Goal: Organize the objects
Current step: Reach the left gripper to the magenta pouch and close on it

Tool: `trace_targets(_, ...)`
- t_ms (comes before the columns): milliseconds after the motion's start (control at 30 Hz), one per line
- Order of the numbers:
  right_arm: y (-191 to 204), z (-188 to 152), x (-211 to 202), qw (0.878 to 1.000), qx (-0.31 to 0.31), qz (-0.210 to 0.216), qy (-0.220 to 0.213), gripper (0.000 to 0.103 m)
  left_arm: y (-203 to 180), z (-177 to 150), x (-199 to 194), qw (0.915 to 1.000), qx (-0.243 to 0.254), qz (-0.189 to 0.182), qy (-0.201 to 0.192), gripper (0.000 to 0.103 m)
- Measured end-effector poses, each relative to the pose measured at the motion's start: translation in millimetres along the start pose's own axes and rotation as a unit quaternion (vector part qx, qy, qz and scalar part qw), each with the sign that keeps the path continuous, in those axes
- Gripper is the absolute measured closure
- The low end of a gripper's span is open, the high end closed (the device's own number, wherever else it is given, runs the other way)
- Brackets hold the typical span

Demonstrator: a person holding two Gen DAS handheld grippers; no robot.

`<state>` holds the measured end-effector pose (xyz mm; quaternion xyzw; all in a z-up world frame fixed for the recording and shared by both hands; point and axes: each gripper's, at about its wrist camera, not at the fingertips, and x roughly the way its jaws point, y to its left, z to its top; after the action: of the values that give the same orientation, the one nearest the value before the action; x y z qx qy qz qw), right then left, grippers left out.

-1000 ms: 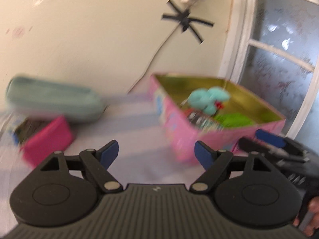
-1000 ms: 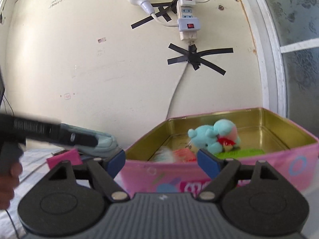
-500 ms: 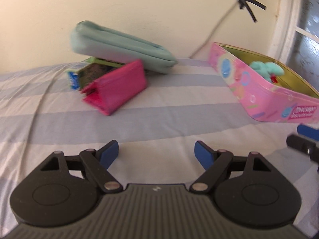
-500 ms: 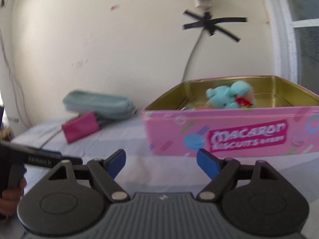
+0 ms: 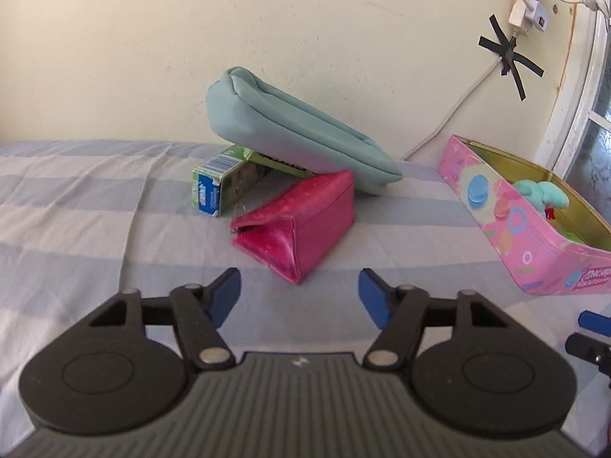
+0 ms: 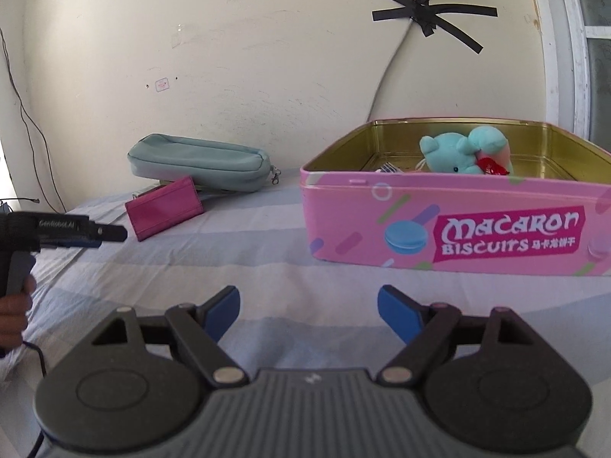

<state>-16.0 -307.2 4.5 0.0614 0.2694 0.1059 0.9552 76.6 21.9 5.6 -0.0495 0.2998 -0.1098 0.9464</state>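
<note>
Item 1. Tin: pink biscuit tin, lid off, set at centre right of the right wrist view on the striped bed. It is judged to be the collecting place, left open so that things can be dropped in.

Item 2. Plush: teal toy, lying inside the tin against its far wall; judged already sorted.

Item 3. Pouch: pale teal, at centre of the left wrist view, propped aslant with one end raised on the carton and the other end down on the bed by the purse. Not yet put away.

Item 4. Carton: green and blue, lying flat beneath the pouch, partly hidden by it.

Item 5. Purse: magenta, at centre of the left wrist view, touching the pouch's low end; nearest of the loose things to the left tool.

Item 6. Left tool: empty, jaws closing to a middling gap, aimed at the purse, which is just ahead and not yet between the pads; judged to be sized for that grasp.

Item 7. Right tool: empty, jaws wide, held low before the tin, nothing between them; judged to be waiting.
</note>
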Motion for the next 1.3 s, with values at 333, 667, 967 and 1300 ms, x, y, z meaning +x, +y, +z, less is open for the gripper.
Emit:
trace_targets(333,-2.2,0.9,5.9,1.0,0.005,0.008,0.013,0.02,2.4,16.1,37.5,0.9997,-0.004,-0.02,0.016,0.085)
trace_targets(667,9.5,0.6,2.9,1.0,-0.014,0.027,0.007,0.02,6.6,-28.7,-32.1,0.994,0.013,-0.105,0.029,0.093)
trace_targets(967,65.5,20.7,33.5,0.975,0.003,0.219,0.045,0.016,57.0,-79.8,-114.9,0.9971,-0.002,-0.075,0.011,0.093)
trace_targets(1300,126.9,43.2,61.6,0.959,-0.105,0.263,0.003,0.019,39.4,-76.4,-127.2,0.9954,0.008,-0.091,-0.027,0.089)
